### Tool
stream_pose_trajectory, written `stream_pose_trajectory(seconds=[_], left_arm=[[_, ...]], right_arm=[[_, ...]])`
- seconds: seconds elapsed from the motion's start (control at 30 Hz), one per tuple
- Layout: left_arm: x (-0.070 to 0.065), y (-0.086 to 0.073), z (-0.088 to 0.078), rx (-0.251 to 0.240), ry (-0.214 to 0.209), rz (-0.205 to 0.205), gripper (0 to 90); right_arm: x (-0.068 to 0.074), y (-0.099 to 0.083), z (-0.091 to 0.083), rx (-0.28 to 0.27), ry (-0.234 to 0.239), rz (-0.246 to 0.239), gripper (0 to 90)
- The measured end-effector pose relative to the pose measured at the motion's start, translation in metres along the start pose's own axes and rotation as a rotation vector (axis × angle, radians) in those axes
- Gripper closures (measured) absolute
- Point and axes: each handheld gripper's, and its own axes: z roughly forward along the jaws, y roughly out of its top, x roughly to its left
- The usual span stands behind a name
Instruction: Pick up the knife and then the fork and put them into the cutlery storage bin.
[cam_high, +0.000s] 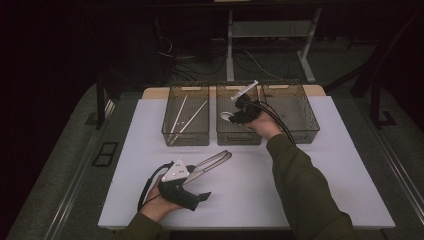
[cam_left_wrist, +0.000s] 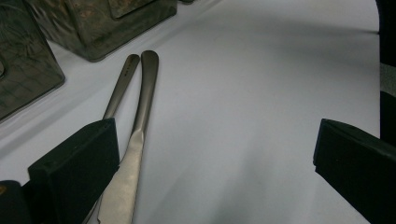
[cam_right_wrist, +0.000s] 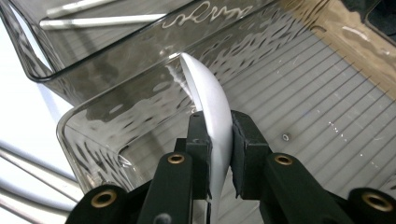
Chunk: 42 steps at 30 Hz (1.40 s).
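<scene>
My right gripper (cam_right_wrist: 219, 140) is shut on a white spoon (cam_right_wrist: 208, 100), whose bowl pokes out ahead of the jaws. It hangs over the middle clear bin (cam_right_wrist: 93, 135); in the high view the right gripper (cam_high: 231, 116) and spoon (cam_high: 226, 115) sit above that bin (cam_high: 238, 136). My left gripper (cam_high: 200, 182) rests at the table's front left, jaws wide open. In the left gripper view the left gripper (cam_left_wrist: 215, 163) has bare table between its jaws. A metal knife (cam_left_wrist: 136, 135) and a second metal handle (cam_left_wrist: 122, 86) lie by its left pad (cam_left_wrist: 74, 168).
Three smoky clear bins stand in a row at the back of the white table (cam_high: 300, 190). The left bin (cam_high: 186, 132) holds white chopsticks (cam_high: 187, 119). The right bin (cam_high: 300, 125) looks empty. The metal utensils (cam_high: 212, 161) lie mid-table.
</scene>
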Motion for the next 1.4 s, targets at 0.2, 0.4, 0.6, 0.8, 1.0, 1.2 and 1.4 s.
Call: stream_pose_trajectory(seconds=[0.2,0.4,0.6,0.8,1.0,1.2,1.4], left_arm=[[0.0,0.0,0.0,0.001,0.0,0.002,0.0],[0.0,0.0,0.0,0.001,0.002,0.003,0.0],[0.0,0.0,-0.001,0.003,0.007,0.002,0.0],[0.0,0.0,0.0,0.017,0.009,0.014,0.0],[-0.001,0.0,0.0,0.011,0.012,0.004,0.0],[-0.002,0.0,0.0,0.013,0.014,0.006,0.0],[-0.002,0.0,0.001,0.012,0.014,0.004,0.0]], right_arm=[[0.002,0.0,0.0,-0.003,0.032,0.008,71.7],[0.003,0.0,-0.01,-0.037,0.044,0.026,60.0],[0.004,-0.01,-0.029,-0.095,0.082,0.049,48.1],[0.007,-0.027,-0.057,-0.168,0.114,0.065,40.9],[0.015,-0.051,-0.082,-0.223,0.142,0.079,36.0],[0.024,-0.081,-0.102,-0.268,0.142,0.087,32.6],[0.031,-0.104,-0.114,-0.296,0.144,0.09,30.4]])
